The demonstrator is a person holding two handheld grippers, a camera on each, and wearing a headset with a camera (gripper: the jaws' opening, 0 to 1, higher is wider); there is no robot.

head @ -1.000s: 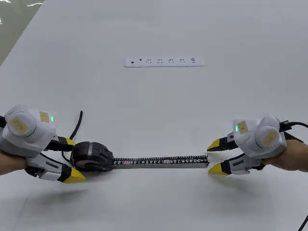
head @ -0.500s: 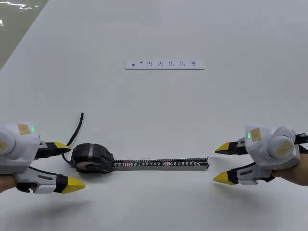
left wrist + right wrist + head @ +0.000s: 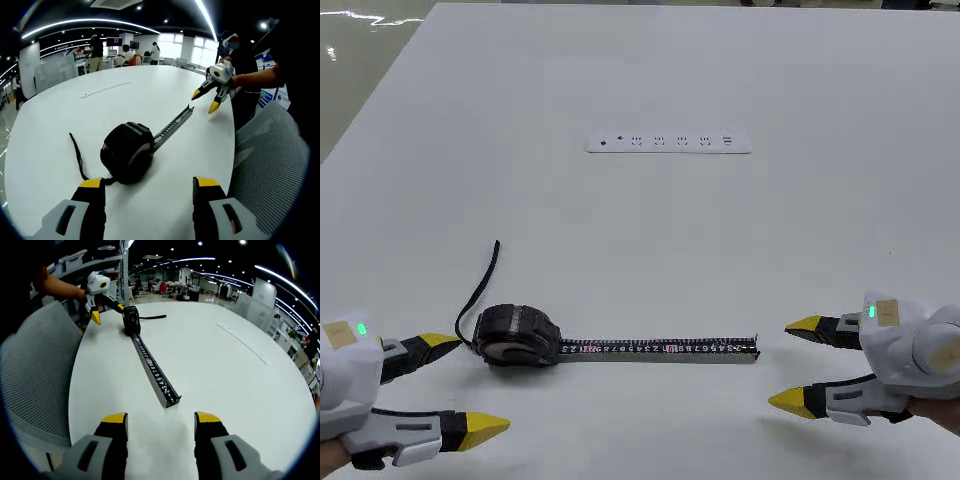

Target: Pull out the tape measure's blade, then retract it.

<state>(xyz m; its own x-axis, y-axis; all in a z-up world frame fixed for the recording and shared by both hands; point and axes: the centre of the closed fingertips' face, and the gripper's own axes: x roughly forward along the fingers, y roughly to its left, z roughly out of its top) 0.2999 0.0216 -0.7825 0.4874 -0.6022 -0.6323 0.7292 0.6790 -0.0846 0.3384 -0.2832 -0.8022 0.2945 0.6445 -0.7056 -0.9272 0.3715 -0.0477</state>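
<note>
**Both claws released, tape measure lying extended on the table**

Left gripper [image 3: 480,382]: near-left corner of the head view, roughly level, pointing right. Jaws are spread wide with nothing between them. Tan sticker [image 3: 338,333] on the body, print too small to read, with a green LED lit beside it. In the right gripper view the left hand [image 3: 79,292] holds it from behind, forearm coming in from the left edge.

Tape measure [image 3: 515,335]: black case on its side on the white table [image 3: 740,240], just right of the left gripper's tips and not touching. In the left gripper view it sits just beyond the tips, in line with the gap. Case markings are too blurred to read. A black strap [image 3: 480,290] leaves the case's left side and trails toward the far side.

Blade [image 3: 660,348]: pulled out, flat on the table, running right from the case. Black scale, pale numerals, red marks at intervals. In the right gripper view single digits are readable near the hook end.

Power strip [image 3: 668,142]: white, far centre, well apart from the tape, roughly parallel to the blade. A row of sockets; the mark at its left end is unreadable.

Right gripper [image 3: 780,363]: near-right, pointing left at the blade's end. Jaws are spread and empty. The hook lies just left of the tips, apart from them. It has the same tan sticker, unreadable, and a lit green LED. In the left gripper view the right hand [image 3: 236,80] grips it from behind, tips angled down at the table.
</note>
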